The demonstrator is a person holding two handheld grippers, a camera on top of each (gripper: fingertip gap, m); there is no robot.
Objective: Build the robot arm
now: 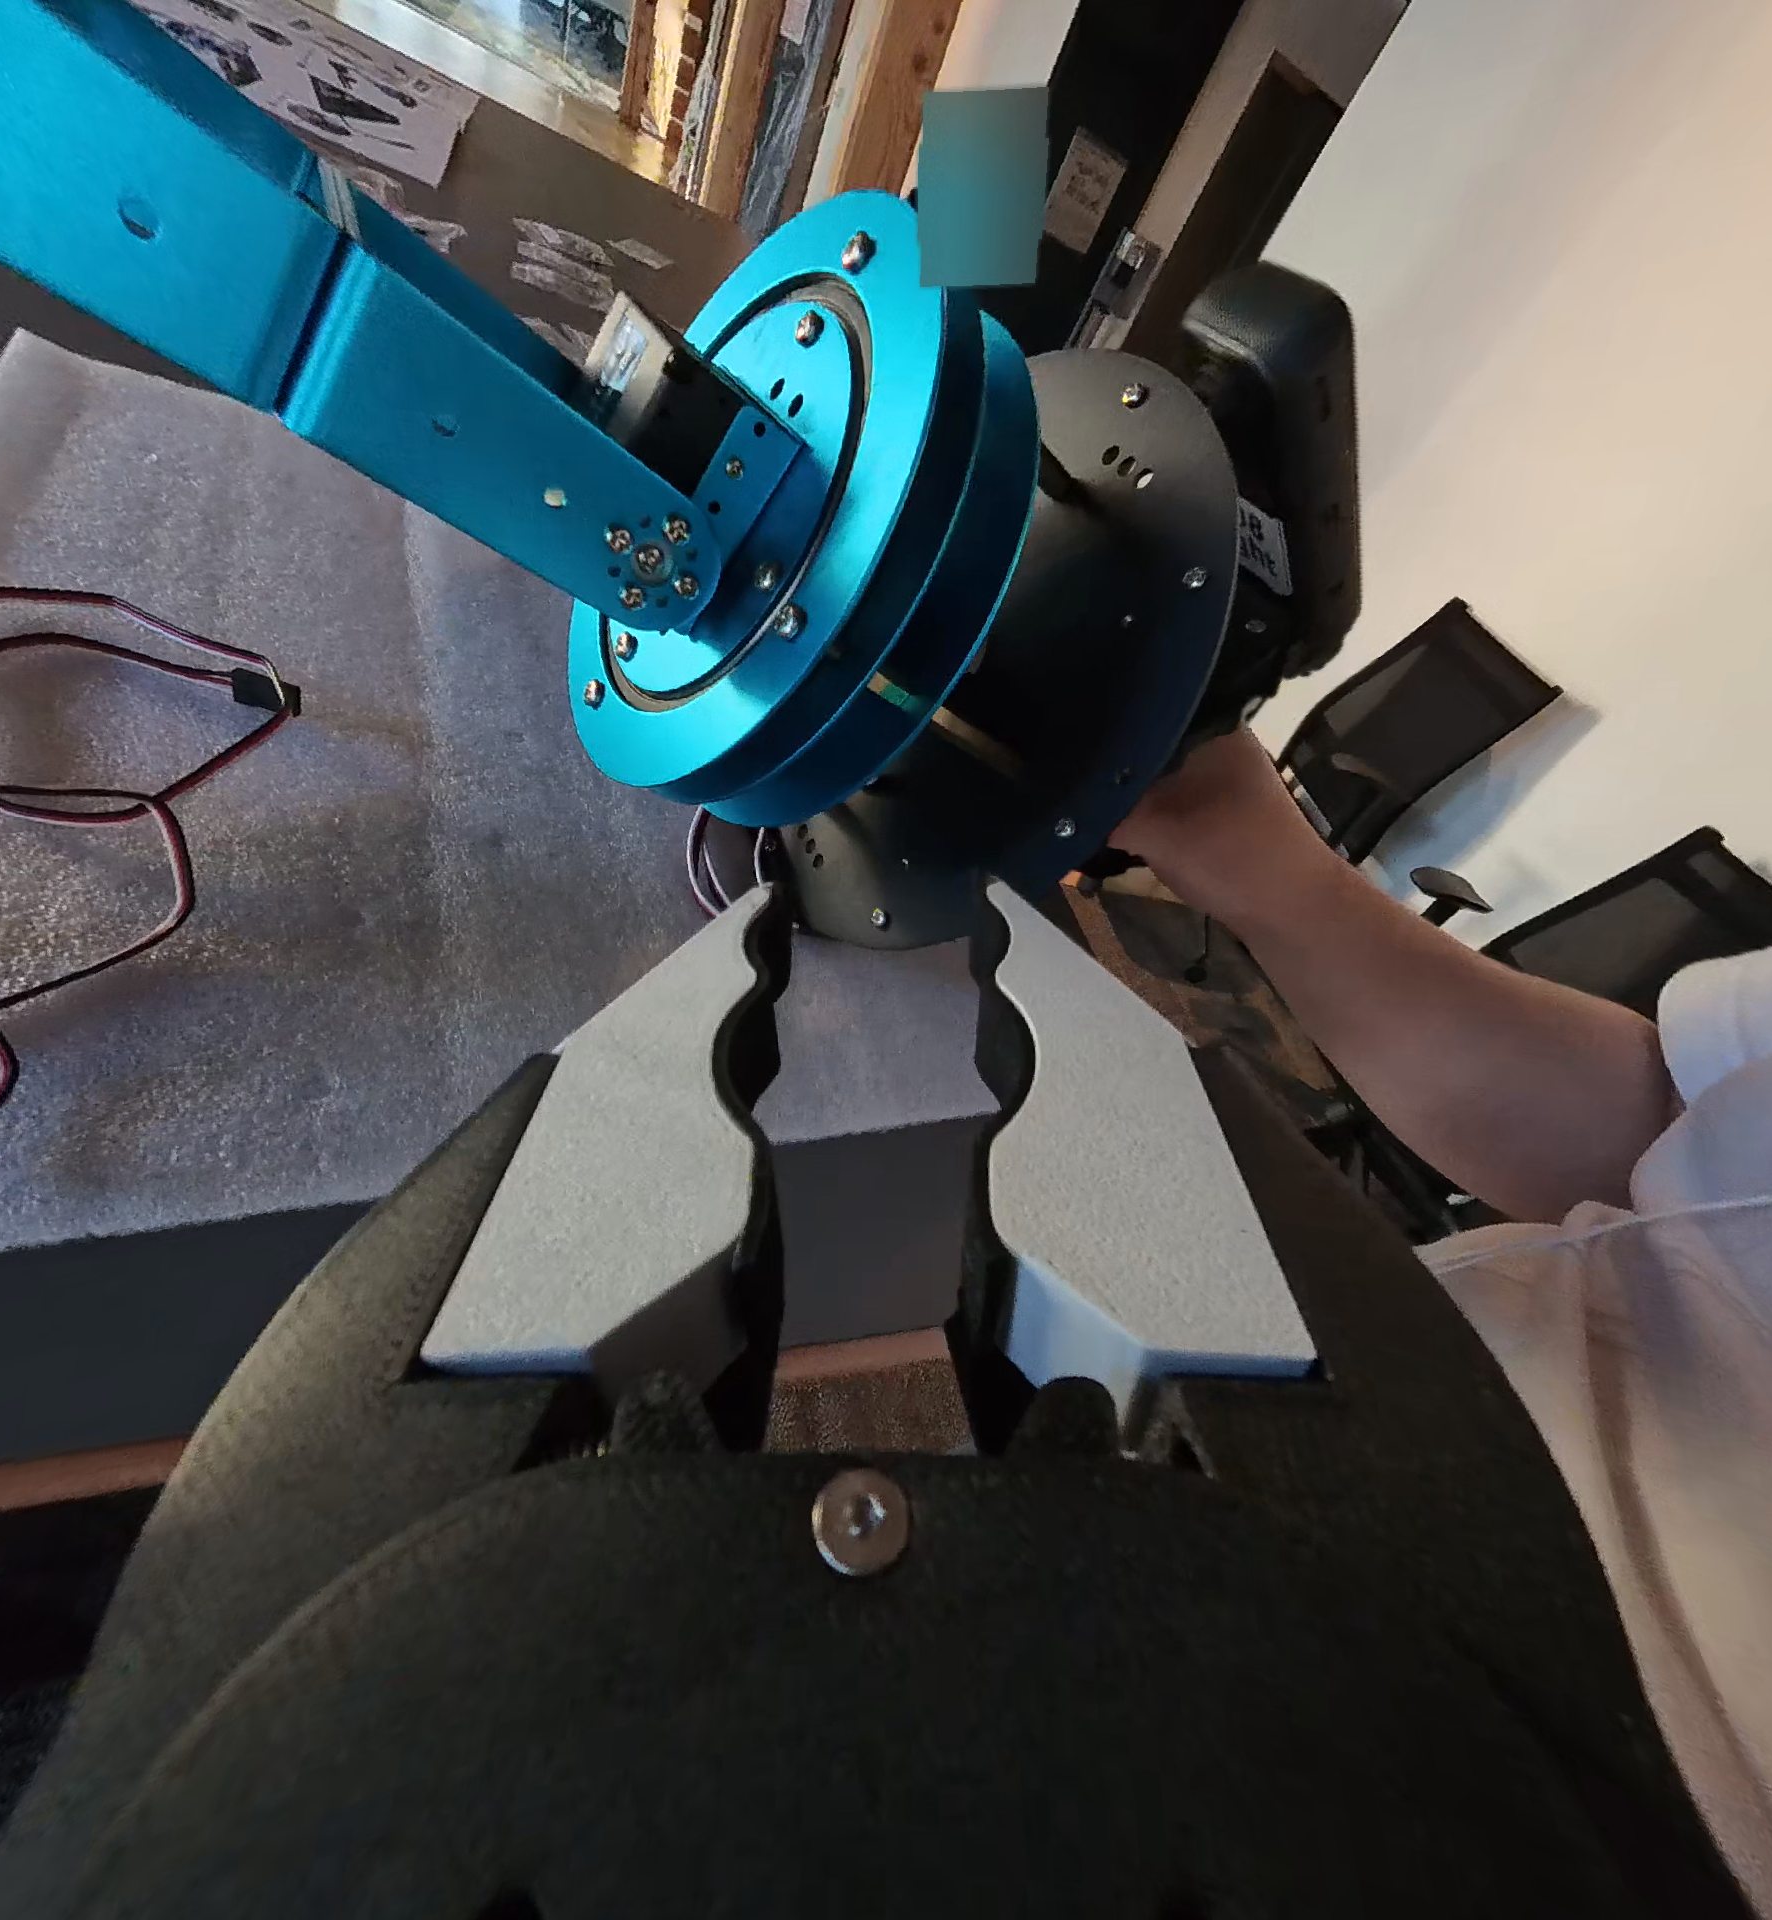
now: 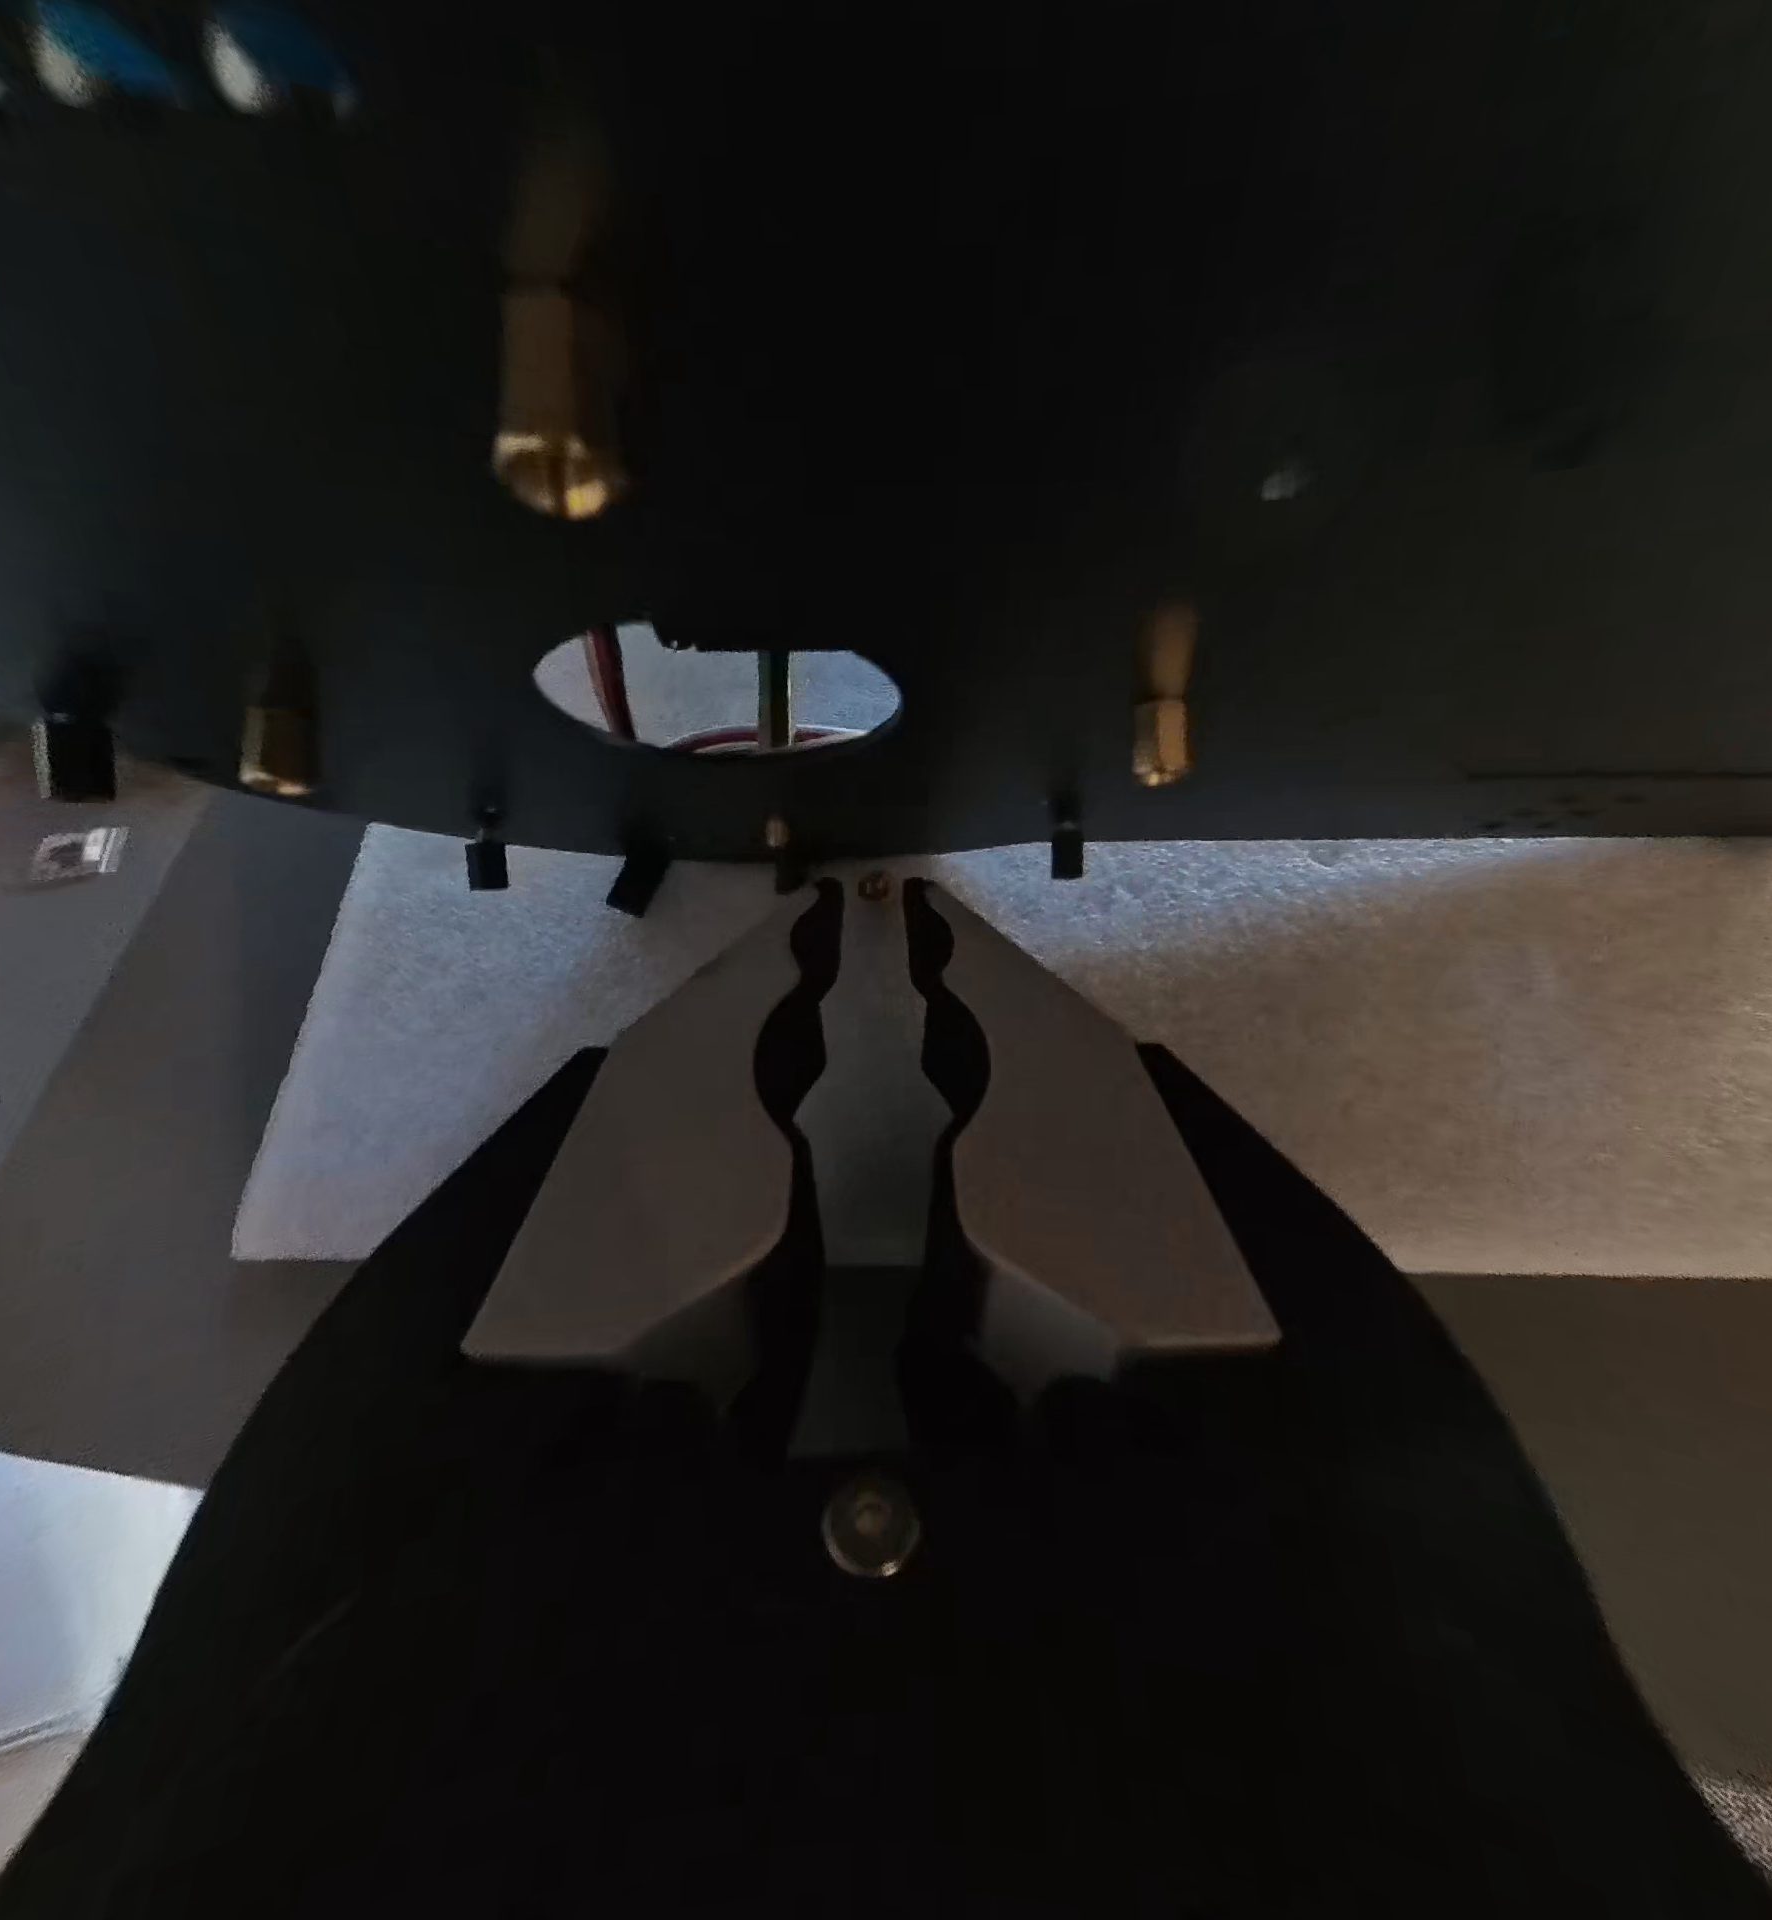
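**Blue robot arm tipped on its side, a gripper at each end of its base**

The left gripper (image 1: pixel 882 904) has its jaws moderately parted, the rim of the black base (image 1: pixel 1121 623) just ahead of and between the tips (whether they pinch it I cannot tell). Beyond the jaws sit the blue turntable rings (image 1: pixel 861 582), with the blue arm (image 1: pixel 394 343) running up and away to their left over the white foam sheet (image 1: pixel 342 883). A loose servo wire (image 1: pixel 134 810) lies well left of them. The right gripper (image 2: pixel 869 883) looks at the base's dark underside plate (image 2: pixel 965 312). Its jaws stand narrowly parted, a small screw head (image 2: pixel 871 885) between the tips, brass standoffs (image 2: pixel 555 457) and an oval hole (image 2: pixel 716 691) above.
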